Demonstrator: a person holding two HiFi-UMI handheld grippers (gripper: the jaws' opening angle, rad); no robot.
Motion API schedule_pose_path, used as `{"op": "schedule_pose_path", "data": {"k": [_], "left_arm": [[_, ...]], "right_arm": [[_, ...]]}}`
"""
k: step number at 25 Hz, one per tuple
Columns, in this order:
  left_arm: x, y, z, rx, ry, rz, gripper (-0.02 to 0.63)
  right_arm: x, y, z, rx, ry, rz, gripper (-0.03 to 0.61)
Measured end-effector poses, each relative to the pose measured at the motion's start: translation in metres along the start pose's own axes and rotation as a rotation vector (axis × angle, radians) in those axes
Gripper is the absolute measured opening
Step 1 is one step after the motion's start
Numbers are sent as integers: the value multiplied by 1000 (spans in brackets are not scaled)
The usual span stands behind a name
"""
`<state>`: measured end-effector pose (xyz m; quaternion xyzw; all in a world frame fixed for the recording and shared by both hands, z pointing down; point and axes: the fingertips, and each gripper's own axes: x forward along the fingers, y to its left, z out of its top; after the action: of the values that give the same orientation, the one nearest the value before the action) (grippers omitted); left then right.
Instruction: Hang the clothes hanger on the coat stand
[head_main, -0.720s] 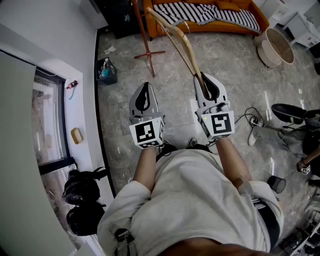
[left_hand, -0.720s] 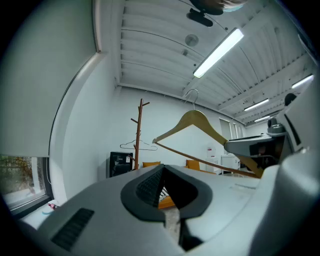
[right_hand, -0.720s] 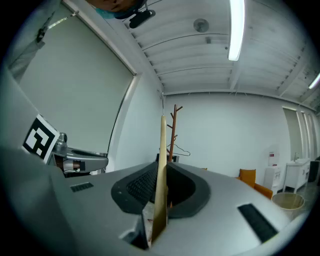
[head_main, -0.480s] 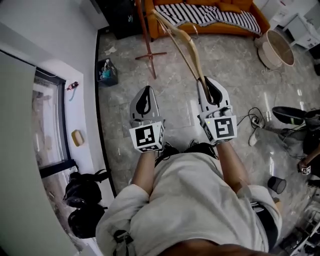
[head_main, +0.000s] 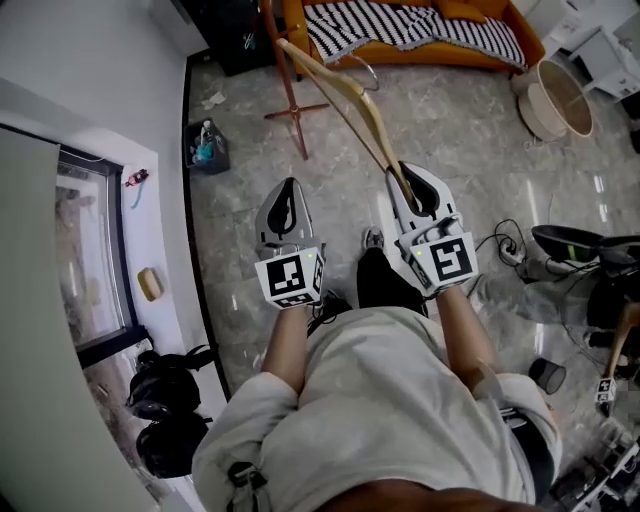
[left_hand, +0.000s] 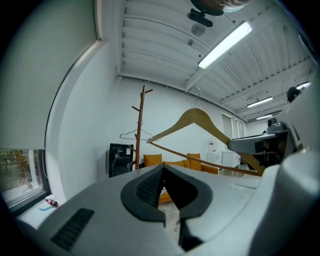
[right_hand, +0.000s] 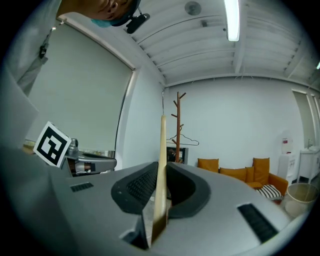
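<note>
A wooden clothes hanger (head_main: 350, 95) sticks up and forward out of my right gripper (head_main: 408, 186), which is shut on one end of it. In the right gripper view the hanger (right_hand: 161, 160) stands edge-on between the pads. In the left gripper view the hanger (left_hand: 200, 122) shows whole, metal hook on top. The brown coat stand (head_main: 286, 70) rises ahead and left, close to the hanger's far end; a thin wire hanger (right_hand: 183, 141) hangs on it. My left gripper (head_main: 288, 200) is shut and holds nothing, level with the right one.
An orange sofa (head_main: 480, 50) with a striped blanket runs along the far wall. A round basket (head_main: 556, 95) stands at the right, a small bin (head_main: 205, 145) by the left wall. Cables (head_main: 505, 250) and gear lie on the floor at the right, black bags (head_main: 165, 400) behind left.
The view has shifted forward and a dark leg with a shoe now shows between the grippers. The hanger's far end has swung left, closer to the coat stand.
</note>
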<state>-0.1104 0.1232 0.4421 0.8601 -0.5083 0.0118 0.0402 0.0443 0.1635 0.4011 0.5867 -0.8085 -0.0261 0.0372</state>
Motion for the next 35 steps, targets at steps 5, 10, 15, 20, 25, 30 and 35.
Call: {"op": "schedule_pose_path", "data": {"k": [5, 10, 15, 20, 25, 30, 35], "left_arm": [[57, 8, 10, 15, 5, 58, 9], [103, 0, 18, 29, 14, 102, 9], [141, -8, 19, 40, 31, 147, 9], [164, -12, 19, 53, 44, 187, 9], [183, 2, 14, 54, 62, 221, 9], [204, 33, 6, 35, 59, 261, 9], [229, 66, 8, 24, 44, 288, 9]], "right_arm": [[51, -32, -1, 18, 9, 103, 49], [82, -69, -2, 47, -5, 207, 49], [106, -101, -6, 66, -2, 290, 49], [129, -122, -11, 89, 2, 347, 49], [161, -127, -17, 96, 16, 399, 48], [202, -123, -20, 90, 31, 460, 49], [248, -118, -22, 76, 48, 495, 48]]}}
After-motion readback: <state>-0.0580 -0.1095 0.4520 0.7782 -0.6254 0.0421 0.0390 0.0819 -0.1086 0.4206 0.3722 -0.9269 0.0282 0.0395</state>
